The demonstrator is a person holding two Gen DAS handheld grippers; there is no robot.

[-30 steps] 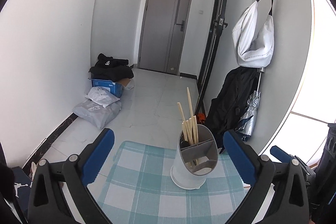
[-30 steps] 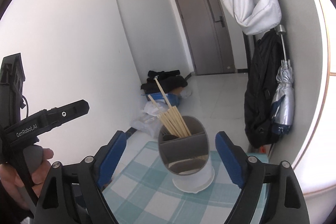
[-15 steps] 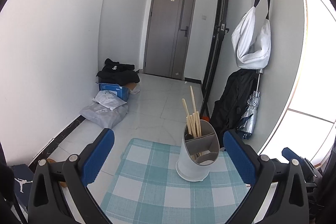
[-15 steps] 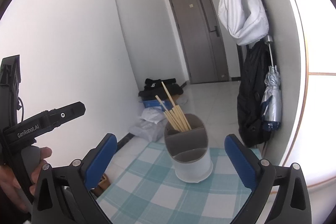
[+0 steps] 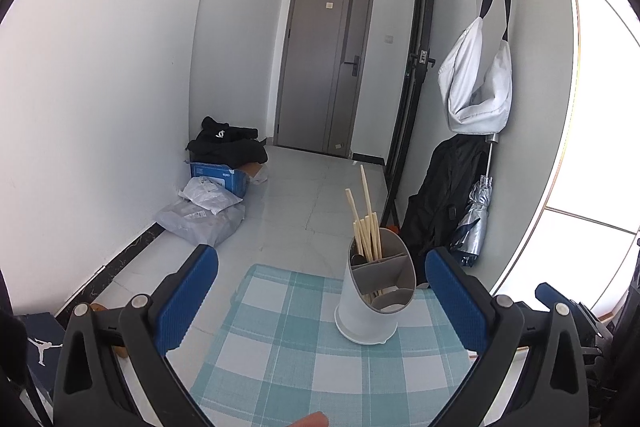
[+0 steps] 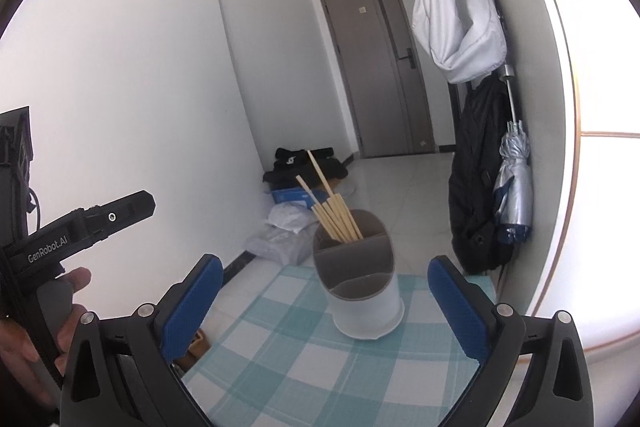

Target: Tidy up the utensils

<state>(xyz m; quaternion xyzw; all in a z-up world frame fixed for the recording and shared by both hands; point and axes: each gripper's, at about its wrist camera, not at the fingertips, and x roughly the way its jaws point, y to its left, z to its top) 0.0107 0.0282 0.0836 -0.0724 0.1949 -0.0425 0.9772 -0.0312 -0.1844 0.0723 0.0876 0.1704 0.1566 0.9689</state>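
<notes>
Chopsticks (image 5: pixel 366 223) in holder (image 5: pixel 374 291), both grippers spread.
Holder stands on the checked cloth (image 5: pixel 288 355), at 1 o'clock from the left gripper (image 5: pixel 322 297) and 12 o'clock from the right gripper (image 6: pixel 325 301); both sets of jaws gape wide, holding nothing.

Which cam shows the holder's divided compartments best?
Left wrist: it looks into the white cylindrical utensil holder with grey divided insert, showing partitions and the wooden chopsticks in the rear section. Right wrist shows mainly one divider wall.
</notes>
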